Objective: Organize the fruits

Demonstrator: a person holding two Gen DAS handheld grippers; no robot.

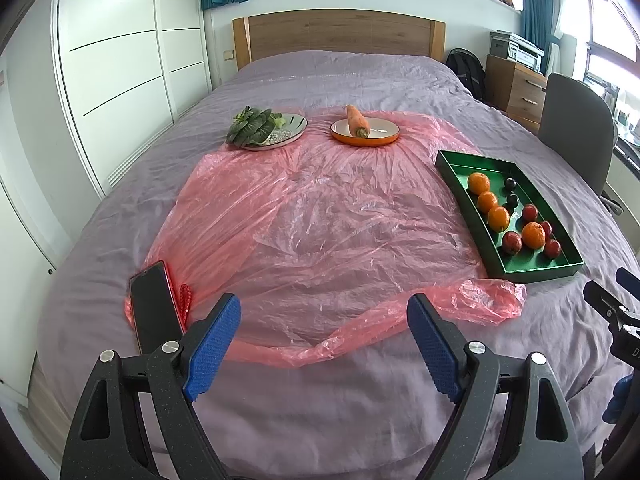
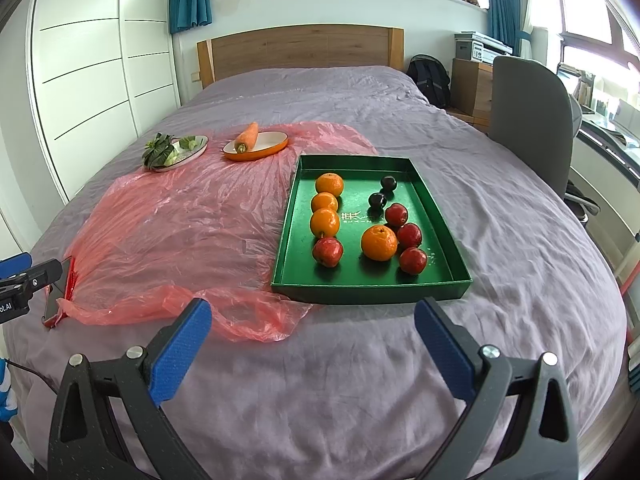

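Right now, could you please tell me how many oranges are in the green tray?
4. Three line the green tray's left side: far, middle, near. The fourth sits centre-right among red fruits. None looks hidden.

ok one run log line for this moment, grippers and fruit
left gripper: open, empty | right gripper: open, empty | green rectangular cardboard tray: oranges, red and dark fruits inside, untouched | stage: pre-grasp

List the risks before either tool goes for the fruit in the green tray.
1. The fruits sit close together: the loose orange lies among red fruits, so an open right tool may knock neighbours rolling.
2. The green tray rests on soft, wrinkled bedding, so pressing down may tilt it.
3. The crinkled pink plastic sheet and the phone lie near the left tool, which could snag or nudge them.
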